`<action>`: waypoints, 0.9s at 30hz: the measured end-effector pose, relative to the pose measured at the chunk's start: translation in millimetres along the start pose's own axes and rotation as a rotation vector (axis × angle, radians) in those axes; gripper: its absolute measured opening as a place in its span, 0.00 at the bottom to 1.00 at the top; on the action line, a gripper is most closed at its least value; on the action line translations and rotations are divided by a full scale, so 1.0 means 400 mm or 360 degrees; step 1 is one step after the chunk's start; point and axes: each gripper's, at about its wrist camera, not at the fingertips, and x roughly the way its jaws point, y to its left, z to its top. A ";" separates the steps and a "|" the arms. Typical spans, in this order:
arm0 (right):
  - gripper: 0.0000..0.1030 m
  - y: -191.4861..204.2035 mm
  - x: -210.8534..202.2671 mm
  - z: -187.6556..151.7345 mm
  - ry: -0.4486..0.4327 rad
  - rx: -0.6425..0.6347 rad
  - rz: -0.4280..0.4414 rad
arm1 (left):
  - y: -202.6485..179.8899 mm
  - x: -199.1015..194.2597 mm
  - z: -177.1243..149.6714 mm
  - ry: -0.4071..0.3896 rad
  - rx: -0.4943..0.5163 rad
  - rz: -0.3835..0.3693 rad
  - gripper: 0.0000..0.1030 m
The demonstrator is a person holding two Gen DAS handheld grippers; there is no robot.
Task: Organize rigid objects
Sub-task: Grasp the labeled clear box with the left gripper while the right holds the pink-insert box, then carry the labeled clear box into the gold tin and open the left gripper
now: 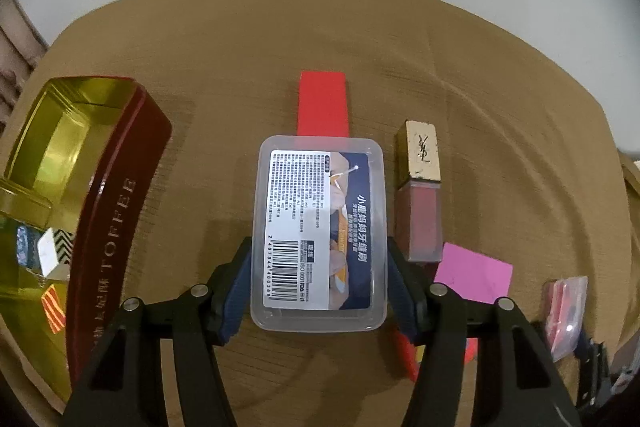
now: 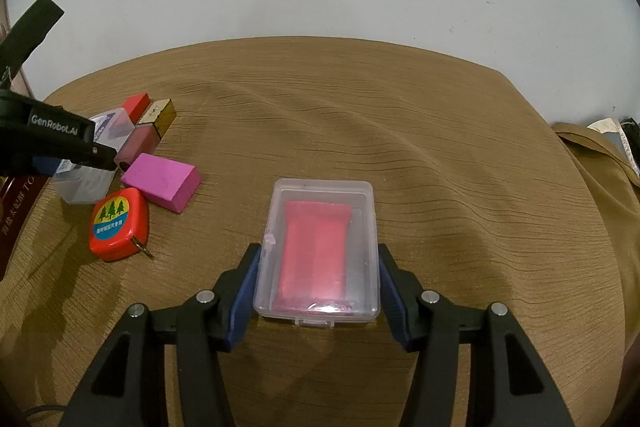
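Toffee tin (image 1: 120, 187) open, left of my left tool (image 1: 319, 275), which pinches a labelled clear box (image 1: 320, 227) low over the desk (image 1: 240, 67). Right tool (image 2: 318, 275) grips clear case (image 2: 318, 251), pink insert, right of the tin.

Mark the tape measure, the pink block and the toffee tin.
tape measure (image 2: 116, 225): right wrist view, on its round tree sticker.
pink block (image 2: 162, 177): right wrist view, on its top face.
toffee tin (image 1: 120, 211): left wrist view, on the dark red side wall by the lettering.
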 end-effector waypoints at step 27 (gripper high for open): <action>0.53 0.008 0.000 0.000 -0.0004 -0.0006 -0.0008 | 0.111 -0.246 -0.125 -0.0240 0.0229 -0.0001 0.54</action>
